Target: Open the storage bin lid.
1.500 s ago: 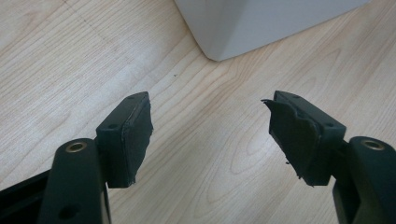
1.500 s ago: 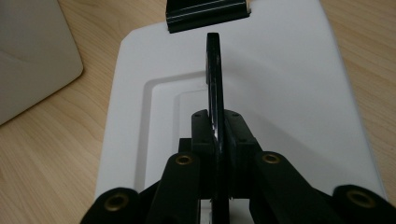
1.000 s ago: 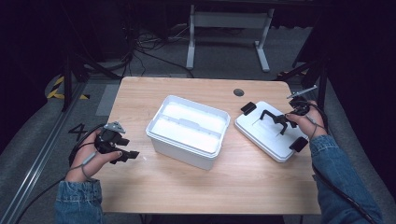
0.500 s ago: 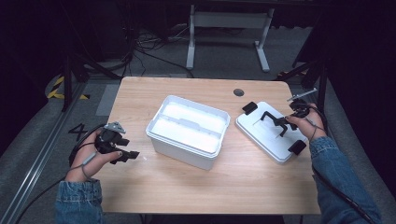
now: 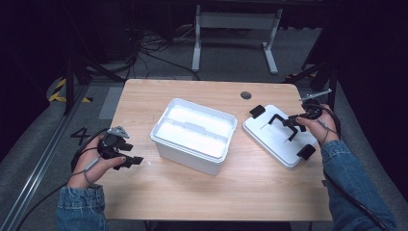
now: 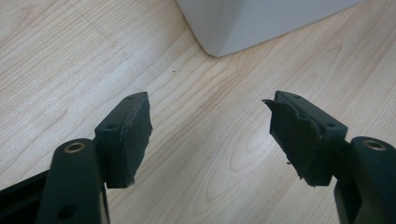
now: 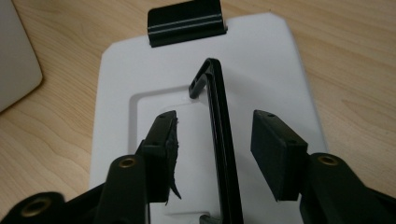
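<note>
Your left gripper [image 5: 126,156] rests on the wooden table [image 5: 192,202], jaws spread wide over bare wood and empty, with the open white bin [image 5: 194,134] just beyond them to its right. Farther right, the white lid [image 5: 276,139] lies flat beside the bin. Your right gripper [image 7: 212,142] is the one in position: its jaws stand apart on either side of the lid's black handle [image 7: 215,116], whose long axis runs straight between them, not yet clamped.

High view: above near edge, facing down over table [image 5: 192,192]. Gripper views: close, low; share lid [image 7: 289,70], box [image 6: 261,18] with it.
</note>
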The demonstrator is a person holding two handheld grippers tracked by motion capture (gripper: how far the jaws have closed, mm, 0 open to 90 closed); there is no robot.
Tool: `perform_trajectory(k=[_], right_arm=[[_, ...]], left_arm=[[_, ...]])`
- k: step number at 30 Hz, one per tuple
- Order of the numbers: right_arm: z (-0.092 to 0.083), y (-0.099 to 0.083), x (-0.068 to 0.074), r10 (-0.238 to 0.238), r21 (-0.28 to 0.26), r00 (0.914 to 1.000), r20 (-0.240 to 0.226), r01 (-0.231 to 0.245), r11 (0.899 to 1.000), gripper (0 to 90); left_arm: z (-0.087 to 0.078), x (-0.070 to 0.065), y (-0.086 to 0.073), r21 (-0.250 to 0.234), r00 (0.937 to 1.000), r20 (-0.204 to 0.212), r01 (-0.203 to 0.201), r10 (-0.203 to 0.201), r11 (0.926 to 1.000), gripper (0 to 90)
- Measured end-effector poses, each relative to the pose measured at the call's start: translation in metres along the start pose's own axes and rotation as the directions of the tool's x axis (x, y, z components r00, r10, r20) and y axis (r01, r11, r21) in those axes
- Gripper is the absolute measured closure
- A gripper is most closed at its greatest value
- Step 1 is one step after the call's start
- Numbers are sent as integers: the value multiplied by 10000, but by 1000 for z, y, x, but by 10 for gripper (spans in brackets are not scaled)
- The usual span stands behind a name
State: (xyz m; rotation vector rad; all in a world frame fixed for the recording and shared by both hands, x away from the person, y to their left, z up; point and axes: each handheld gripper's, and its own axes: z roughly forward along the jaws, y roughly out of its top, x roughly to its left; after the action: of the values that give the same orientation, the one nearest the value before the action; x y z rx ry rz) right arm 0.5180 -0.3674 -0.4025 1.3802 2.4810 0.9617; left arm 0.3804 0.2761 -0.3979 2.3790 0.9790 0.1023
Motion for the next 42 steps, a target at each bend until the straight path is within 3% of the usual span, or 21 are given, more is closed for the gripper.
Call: perform_trajectory(k=[7,14,24,34,36,39,42], right_arm=[[-25,7,18,-607,-649,9981,117,613,9960,488],[-44,7,45,-1324,-843,9909,-245,1299,9879,488],[-63,-4,92,-2253,-1192,9681,-1097,2122,9699,481],[-58,-28,137,-2752,-1040,9442,-1810,2599,9600,472],[-57,-30,139,-2789,-986,9436,-1787,2649,9592,471],[-48,-41,151,-3120,-730,9325,-1822,3036,9500,463],[-43,-45,154,-3158,-692,9302,-1871,3082,9488,463]], left_arm=[[-1,0,-2,2,10000,-56,24,-24,10000,300],[-1,-4,-2,84,10000,-69,-34,35,10000,300],[-5,-7,-4,59,9999,-110,-22,23,10000,300],[-3,-7,-3,91,9999,-94,-54,54,9999,299],[-3,-7,-3,92,10000,-81,-28,29,10000,299],[-3,-6,-3,90,10000,-78,-27,28,10000,299],[-2,-6,-3,136,10000,-67,-34,35,9999,299]])
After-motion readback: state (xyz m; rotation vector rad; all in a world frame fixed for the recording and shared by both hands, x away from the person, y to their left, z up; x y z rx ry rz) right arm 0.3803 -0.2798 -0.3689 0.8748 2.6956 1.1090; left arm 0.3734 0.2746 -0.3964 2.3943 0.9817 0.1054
